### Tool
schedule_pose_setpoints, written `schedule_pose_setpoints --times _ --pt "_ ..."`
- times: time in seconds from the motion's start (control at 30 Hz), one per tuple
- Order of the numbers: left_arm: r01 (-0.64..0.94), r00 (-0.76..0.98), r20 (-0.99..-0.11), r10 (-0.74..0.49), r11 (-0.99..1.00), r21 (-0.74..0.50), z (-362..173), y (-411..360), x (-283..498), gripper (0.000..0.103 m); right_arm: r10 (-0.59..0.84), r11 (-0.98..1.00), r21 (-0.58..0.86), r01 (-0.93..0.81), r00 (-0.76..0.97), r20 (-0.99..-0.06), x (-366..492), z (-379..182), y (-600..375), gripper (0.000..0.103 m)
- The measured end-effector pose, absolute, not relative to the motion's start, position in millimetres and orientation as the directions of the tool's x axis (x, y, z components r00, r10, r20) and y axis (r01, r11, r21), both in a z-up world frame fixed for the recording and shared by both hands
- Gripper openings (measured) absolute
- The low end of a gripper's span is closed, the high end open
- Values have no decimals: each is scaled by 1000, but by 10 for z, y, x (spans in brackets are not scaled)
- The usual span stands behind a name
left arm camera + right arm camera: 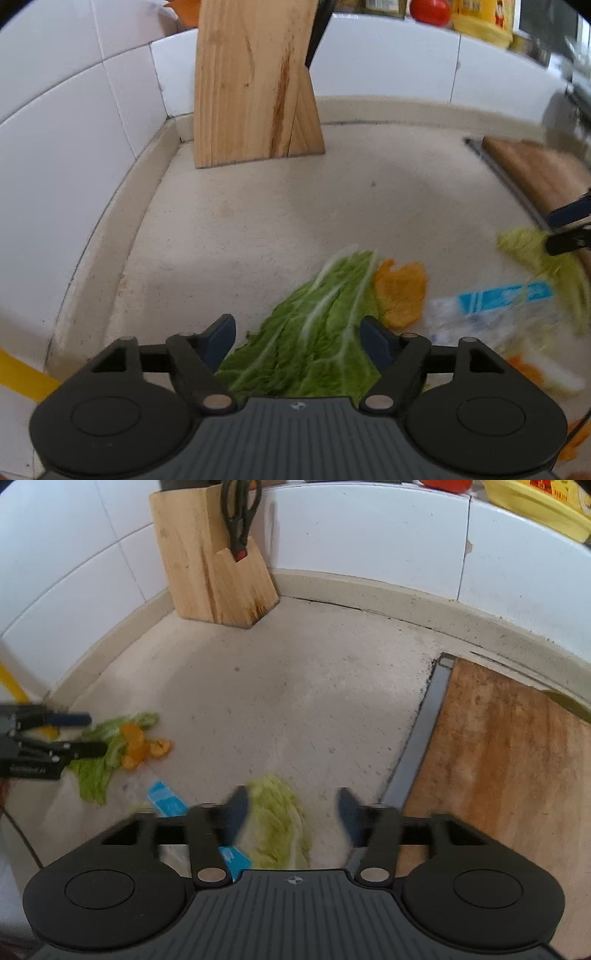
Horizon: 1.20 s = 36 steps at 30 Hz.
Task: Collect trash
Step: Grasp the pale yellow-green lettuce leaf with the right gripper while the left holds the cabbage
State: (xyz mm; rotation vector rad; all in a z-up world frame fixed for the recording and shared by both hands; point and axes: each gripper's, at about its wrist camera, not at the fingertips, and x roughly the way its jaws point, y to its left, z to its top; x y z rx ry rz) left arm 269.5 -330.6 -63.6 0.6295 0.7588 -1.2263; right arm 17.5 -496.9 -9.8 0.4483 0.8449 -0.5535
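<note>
1. Left gripper [297,341]: fingers spread, pads clear of anything; a green cabbage leaf [314,325] lies flat on the desk [258,221] between them, not pinched.
2. Right gripper [291,812]: fingers spread and blurred; a paler cabbage leaf [279,819] lies between them, nearer the left pad; contact cannot be told.
3. Orange peel [400,295]: just beside the green leaf, at its 3 o'clock in the left wrist view.
4. Blue-and-clear plastic wrapper [506,295]: at 3 o'clock of the peel, between the two leaves.
5. Wooden knife block [214,561]: 12 o'clock, well apart, against the tiled wall [369,535]; scissors [240,517] stowed in it.
6. Wooden cutting board [509,757]: 3 o'clock of the right gripper.
7. Step in hand, by judgement: gathering scraps, each gripper set over a leaf, nothing lifted. No bin in view.
8. Next move calls for: lowering until the pads bracket each leaf, then closing gently; thin limp leaves may slip or tear.
</note>
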Motion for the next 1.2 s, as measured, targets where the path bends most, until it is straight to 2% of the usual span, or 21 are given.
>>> schedule_pose_setpoints --times 0.1,0.17,0.2,0.23,0.3,0.33,0.37,0.43,0.5,0.57,0.63,0.67,0.73,0.8,0.83,0.9,0.93,1.0,1.07,1.13,1.2 --pt "968 165 -789 -592 250 15 -689 -3299 2759 81 -262 800 115 589 515 -816 163 -152 -4869 69" --pt "956 135 -797 -589 288 -51 -700 -3279 2835 78 -244 809 107 578 496 -834 195 -224 -4827 66" --pt "951 137 -796 -590 303 -62 -692 -3267 2834 73 -224 810 120 574 493 -841 208 -265 -4800 59" --pt "954 136 -796 -590 296 -55 -675 -3253 2803 61 -227 815 118 567 501 -835 216 -274 -4745 56" --pt "955 96 -795 -599 280 -95 -603 -3186 2781 39 -243 839 71 540 488 -838 277 -272 -4632 36" --pt "954 81 -799 -595 279 -111 -579 -3158 2773 34 -246 835 70 546 483 -840 296 -268 -4627 31" --pt "951 66 -802 -593 280 -129 -559 -3123 2774 30 -232 825 95 557 487 -842 300 -259 -4663 21" --pt "940 32 -802 -597 291 -179 -518 -3037 2800 23 -205 793 162 587 508 -837 269 -209 -4778 17" --pt "936 64 -799 -598 314 -160 -478 -2992 2797 22 -199 768 214 604 542 -817 219 -128 -4859 16" --pt "942 155 -793 -589 330 -61 -431 -2973 2763 22 -213 758 235 609 571 -793 197 -54 -4909 16" --pt "941 130 -800 -586 328 -88 -452 -2991 2791 31 -234 758 221 614 572 -786 196 -48 -4954 16" --pt "936 111 -801 -588 333 -115 -474 -3010 2811 35 -231 760 218 613 567 -791 205 -81 -4991 18" --pt "932 116 -795 -596 342 -121 -514 -3066 2816 61 -205 763 228 605 562 -801 242 -163 -5020 27" --pt "937 169 -785 -596 344 -60 -570 -3141 2779 73 -198 775 216 594 553 -810 273 -229 -4986 45" --pt "939 182 -787 -589 342 -39 -615 -3185 2774 80 -206 780 202 593 547 -812 281 -253 -4962 50" --pt "936 190 -772 -607 349 -44 -661 -3234 2772 80 -215 796 174 579 540 -814 292 -296 -4906 64" --pt "935 195 -766 -612 351 -43 -673 -3249 2759 79 -228 803 154 575 537 -812 294 -307 -4879 67" --pt "932 202 -762 -615 361 -44 -686 -3260 2718 73 -246 818 111 564 518 -820 319 -327 -4842 83" --pt "936 190 -761 -620 347 -49 -672 -3243 2658 57 -280 817 63 573 489 -826 321 -357 -4824 87" --pt "938 177 -765 -619 342 -60 -657 -3232 2598 36 -280 826 56 561 495 -822 309 -361 -4812 87" --pt "938 166 -765 -622 339 -72 -658 -3246 2556 27 -271 837 54 544 499 -823 320 -372 -4798 95"
